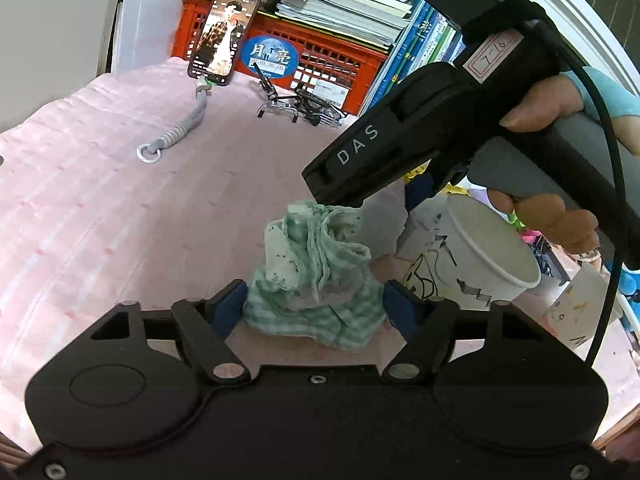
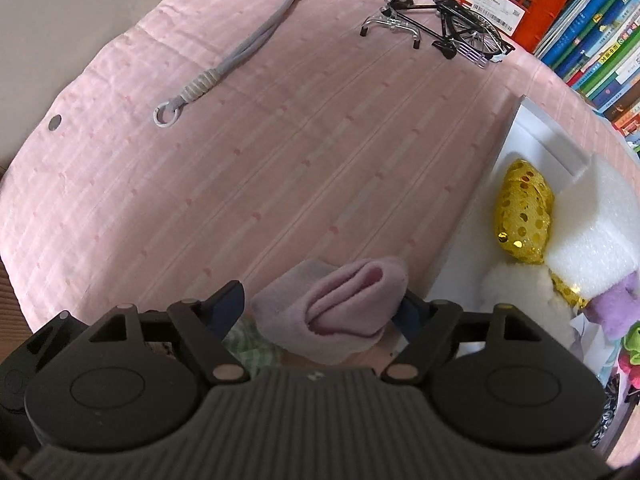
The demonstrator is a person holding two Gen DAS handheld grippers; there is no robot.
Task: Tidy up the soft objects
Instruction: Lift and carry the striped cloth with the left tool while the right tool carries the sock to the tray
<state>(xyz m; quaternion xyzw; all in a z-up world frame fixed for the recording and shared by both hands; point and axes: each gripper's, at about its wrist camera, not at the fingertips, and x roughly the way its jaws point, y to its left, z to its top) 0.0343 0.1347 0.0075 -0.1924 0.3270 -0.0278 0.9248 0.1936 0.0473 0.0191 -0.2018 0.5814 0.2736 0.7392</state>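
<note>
Left wrist view: our left hand-held gripper (image 1: 315, 307) stands spread around a green cloth (image 1: 316, 280) on the pink bedspread (image 1: 120, 200); our right hand-held gripper (image 2: 322, 308) stands spread around a pink towel (image 2: 336, 304), books (image 1: 416, 52) behind.

Between left jaws: green-checked cloth (image 1: 316, 280). Between right jaws: plain pink towel (image 2: 332, 308). Beyond them: pink-striped cover (image 2: 280, 152), gold-sequinned toy (image 2: 524, 212).

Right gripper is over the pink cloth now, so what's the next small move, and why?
Probably close the right gripper on the pink cloth and lift it toward the white box. The folded cloth lies between its open fingers, and the box beside it already holds soft toys.
</note>
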